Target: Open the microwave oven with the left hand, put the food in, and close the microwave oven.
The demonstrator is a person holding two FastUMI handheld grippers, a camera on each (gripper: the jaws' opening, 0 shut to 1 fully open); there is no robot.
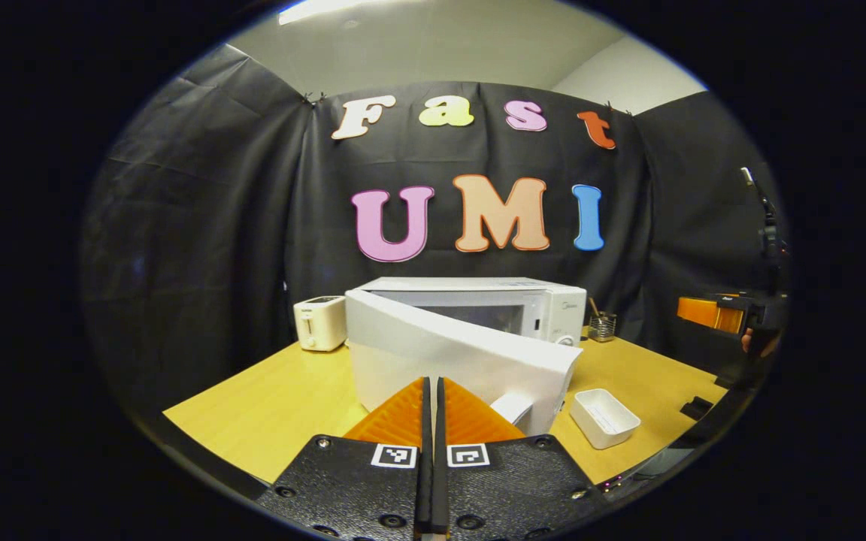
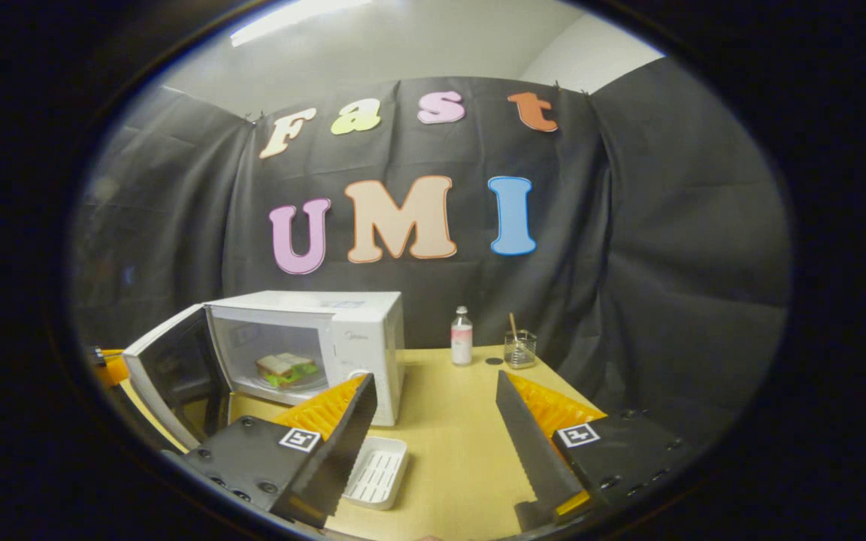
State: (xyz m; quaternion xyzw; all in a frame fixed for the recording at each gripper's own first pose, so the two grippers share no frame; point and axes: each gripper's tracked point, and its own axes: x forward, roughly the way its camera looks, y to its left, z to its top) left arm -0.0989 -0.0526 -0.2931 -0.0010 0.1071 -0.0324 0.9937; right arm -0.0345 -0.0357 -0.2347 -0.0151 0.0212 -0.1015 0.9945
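The white microwave stands mid-table with its door swung partway out, its outer face towards my left gripper. That gripper is shut with nothing between its fingers, right in front of the door beside the door handle; contact is unclear. In the right gripper view the microwave shows its open cavity, with the door standing out to the left. A sandwich with green filling lies on a plate inside. My right gripper hangs open and empty above the table, right of the microwave.
An empty white tray lies on the wooden table in front of the microwave. A small bottle and a glass with a stick stand at the back. A white toaster sits left of the microwave.
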